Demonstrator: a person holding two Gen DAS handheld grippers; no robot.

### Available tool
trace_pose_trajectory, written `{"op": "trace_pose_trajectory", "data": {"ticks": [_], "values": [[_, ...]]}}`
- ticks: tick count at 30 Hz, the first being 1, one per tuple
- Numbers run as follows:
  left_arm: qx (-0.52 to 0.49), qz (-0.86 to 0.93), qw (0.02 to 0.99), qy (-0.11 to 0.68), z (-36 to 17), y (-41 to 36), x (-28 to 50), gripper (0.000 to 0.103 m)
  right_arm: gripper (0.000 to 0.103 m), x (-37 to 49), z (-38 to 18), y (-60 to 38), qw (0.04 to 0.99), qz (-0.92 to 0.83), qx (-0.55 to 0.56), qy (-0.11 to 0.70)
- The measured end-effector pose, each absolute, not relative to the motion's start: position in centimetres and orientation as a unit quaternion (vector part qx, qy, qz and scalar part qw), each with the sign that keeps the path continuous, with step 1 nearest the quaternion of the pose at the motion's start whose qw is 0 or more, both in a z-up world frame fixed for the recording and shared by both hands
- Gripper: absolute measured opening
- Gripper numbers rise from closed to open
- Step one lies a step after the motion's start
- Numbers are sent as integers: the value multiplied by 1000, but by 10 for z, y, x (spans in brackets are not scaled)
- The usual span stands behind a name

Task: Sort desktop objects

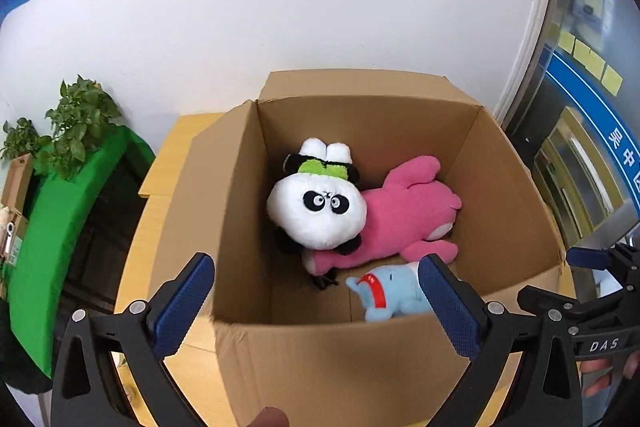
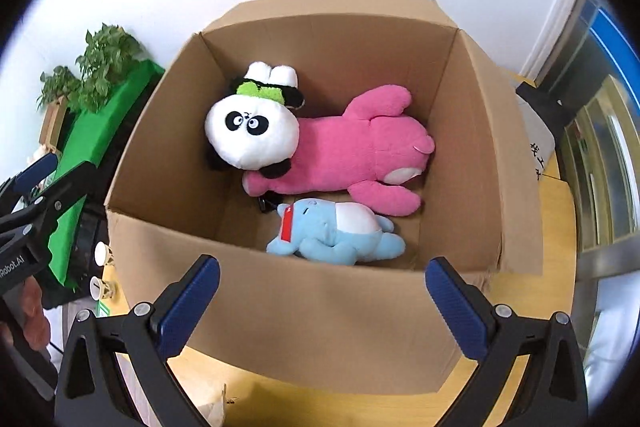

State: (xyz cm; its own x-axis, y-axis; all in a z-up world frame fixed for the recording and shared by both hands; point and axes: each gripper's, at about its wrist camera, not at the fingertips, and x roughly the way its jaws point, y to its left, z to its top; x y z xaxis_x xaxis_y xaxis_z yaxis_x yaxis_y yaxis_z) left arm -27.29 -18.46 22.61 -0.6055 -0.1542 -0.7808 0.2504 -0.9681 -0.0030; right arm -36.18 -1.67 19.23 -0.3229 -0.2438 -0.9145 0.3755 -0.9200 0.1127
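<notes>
An open cardboard box (image 1: pixel 240 187) (image 2: pixel 328 319) stands on a wooden table. Inside lie a panda plush (image 1: pixel 316 207) (image 2: pixel 252 131), a pink plush (image 1: pixel 404 215) (image 2: pixel 352 151) and a light blue plush with a red collar (image 1: pixel 392 297) (image 2: pixel 340 235). My left gripper (image 1: pixel 316 303) is open and empty, above the box's near edge. My right gripper (image 2: pixel 322 295) is open and empty, in front of the box's near wall. The right gripper also shows at the right edge of the left wrist view (image 1: pixel 592 291); the left gripper shows at the left edge of the right wrist view (image 2: pixel 36 195).
The wooden table (image 1: pixel 132 267) (image 2: pixel 280 395) carries the box against a white wall. A green-covered stand (image 1: pixel 60 223) (image 2: pixel 96 147) with potted plants (image 1: pixel 76 123) is to the left. Paper cups (image 2: pixel 100 267) sit left of the box. Glass doors (image 2: pixel 600 167) are to the right.
</notes>
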Motion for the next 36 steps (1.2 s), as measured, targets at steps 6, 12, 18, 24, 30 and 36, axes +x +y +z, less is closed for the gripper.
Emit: {"op": "trace_pose_trajectory", "data": {"ticks": [6, 12, 18, 24, 30, 36], "values": [[416, -900, 120, 56, 233, -180, -244, 103, 103, -334, 197, -23, 176, -824, 536, 56], [429, -894, 117, 51, 223, -177, -239, 103, 103, -325, 194, -24, 162, -829, 530, 69], [434, -893, 107, 53, 218, -174, -239, 103, 103, -328, 185, -18, 148, -830, 533, 70], [447, -887, 101, 58, 213, -173, -242, 103, 103, -329, 178, -11, 140, -830, 536, 71], [454, -885, 91, 56, 209, -168, -243, 103, 103, -332, 174, -8, 137, -828, 539, 71], [458, -882, 90, 59, 208, -165, -247, 103, 103, -334, 172, -5, 137, -827, 540, 72]]}}
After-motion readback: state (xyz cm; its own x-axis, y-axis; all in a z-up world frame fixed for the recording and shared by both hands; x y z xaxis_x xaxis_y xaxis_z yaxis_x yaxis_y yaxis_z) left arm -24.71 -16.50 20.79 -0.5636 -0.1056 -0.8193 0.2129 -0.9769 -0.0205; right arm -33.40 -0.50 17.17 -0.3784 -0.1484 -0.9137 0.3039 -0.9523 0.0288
